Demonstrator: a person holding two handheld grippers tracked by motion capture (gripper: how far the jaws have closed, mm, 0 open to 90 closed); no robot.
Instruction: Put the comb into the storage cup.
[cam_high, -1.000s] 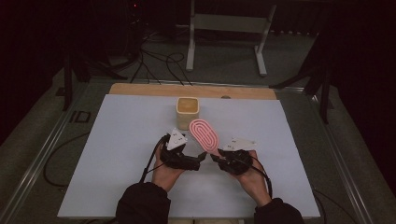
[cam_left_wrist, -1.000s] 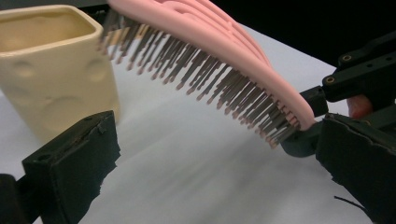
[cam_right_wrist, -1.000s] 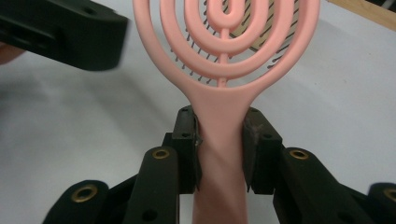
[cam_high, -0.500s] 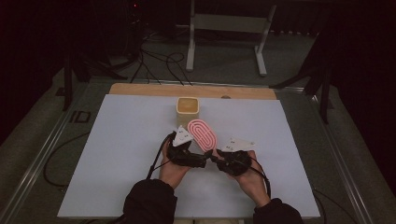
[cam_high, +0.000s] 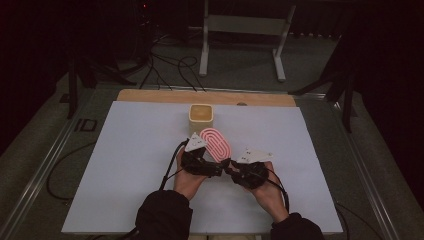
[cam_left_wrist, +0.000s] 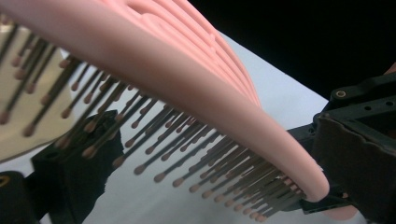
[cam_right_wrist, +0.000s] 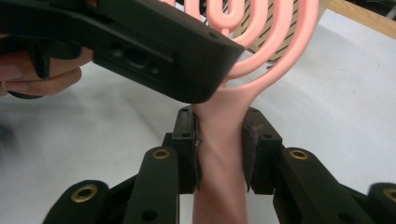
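Right hand-held gripper clamps the handle of a pink hairbrush: in the right gripper view its two black jaws press flat on either side of the narrow pink stem, just below where the looped head spreads out. Seen from the high view, this hand-held gripper sits in the person's right hand near the front edge of the white surface, and the hairbrush rises from it, tilted up and away toward the middle.

Beside it, the left hand-held gripper is held in the left hand, its tip close to the right one. Its jaws stand wide and have just begun to close a little. In the left gripper view one jaw lies under the dark, ball-tipped bristles of the hairbrush, the other stands off at the right near the handle end; neither pad presses on the brush, so it is released.

Farther back on the surface, beyond the brush head, stands a small yellow cup, apart from the brush. Behind that runs a wooden strip along the far edge.
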